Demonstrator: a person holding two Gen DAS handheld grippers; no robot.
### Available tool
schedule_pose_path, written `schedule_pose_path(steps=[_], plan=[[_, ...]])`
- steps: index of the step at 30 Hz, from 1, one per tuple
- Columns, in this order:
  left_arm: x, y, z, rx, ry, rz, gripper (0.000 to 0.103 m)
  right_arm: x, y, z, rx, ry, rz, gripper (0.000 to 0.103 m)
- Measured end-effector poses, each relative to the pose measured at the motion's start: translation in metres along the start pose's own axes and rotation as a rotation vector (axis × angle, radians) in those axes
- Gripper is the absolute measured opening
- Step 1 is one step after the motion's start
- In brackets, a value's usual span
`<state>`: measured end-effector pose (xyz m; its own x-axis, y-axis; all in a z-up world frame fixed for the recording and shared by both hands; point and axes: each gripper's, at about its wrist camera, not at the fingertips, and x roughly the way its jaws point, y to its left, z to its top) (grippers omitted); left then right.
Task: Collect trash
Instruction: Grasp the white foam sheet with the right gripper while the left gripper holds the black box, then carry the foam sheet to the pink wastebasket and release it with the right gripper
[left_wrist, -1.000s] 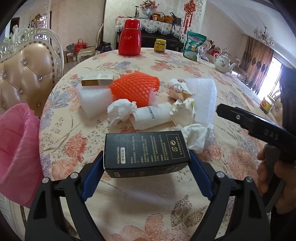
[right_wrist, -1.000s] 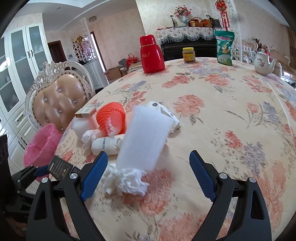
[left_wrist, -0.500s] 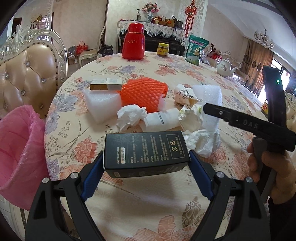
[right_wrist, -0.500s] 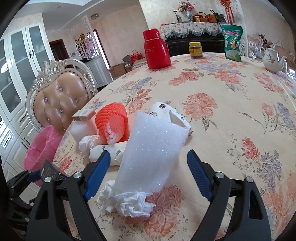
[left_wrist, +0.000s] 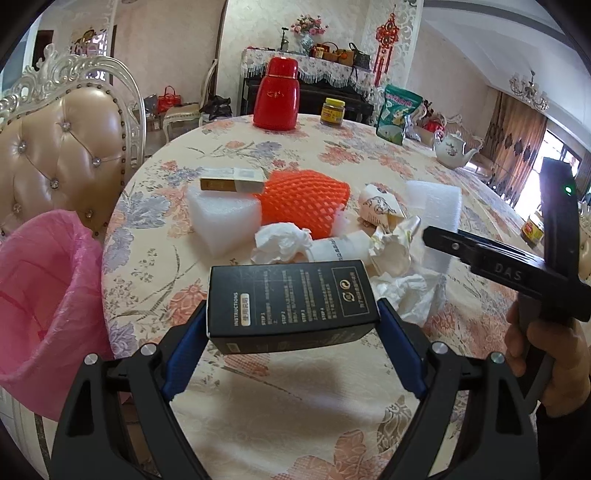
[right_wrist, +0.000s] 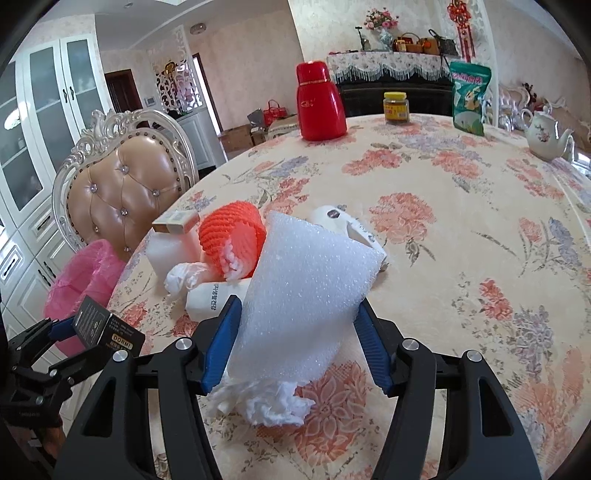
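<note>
Table (left_wrist: 155, 258): it carries the whole litter pile toward its left edge, where I can reach it.
Pink bin bag (left_wrist: 40, 306): it stands open just off the table's left edge, beside the chair (left_wrist: 62, 147), ready for a short drop.
Foam sheet (right_wrist: 306, 291): it lies on the table at the pile's right side, long axis running away from me. My right tongs (right_wrist: 295, 347) have just been closing, and both pads now touch its near end.
Black box (left_wrist: 291, 302): my left tongs (left_wrist: 291, 343) pinch it at the short ends, long axis crosswise, printed face up, above the table near its left edge, so I judge the bag is next.
</note>
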<state>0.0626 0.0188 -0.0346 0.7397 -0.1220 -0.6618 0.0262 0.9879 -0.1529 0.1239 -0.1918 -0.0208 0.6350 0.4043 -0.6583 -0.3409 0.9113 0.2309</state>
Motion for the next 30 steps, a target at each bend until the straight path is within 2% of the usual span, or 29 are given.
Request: schedule_pose_path(steps=[13,30], plan=[[-0.026,0.024,0.011,-0.030,-0.076,0.020,0.084,-0.038,0.013,0.015,-0.027,-0.074,-0.016,0.059],[-0.070,0.095,0.016,-0.108,-0.157,0.141,0.084,-0.039,0.077,0.026,-0.101,-0.092,0.067,0.059]])
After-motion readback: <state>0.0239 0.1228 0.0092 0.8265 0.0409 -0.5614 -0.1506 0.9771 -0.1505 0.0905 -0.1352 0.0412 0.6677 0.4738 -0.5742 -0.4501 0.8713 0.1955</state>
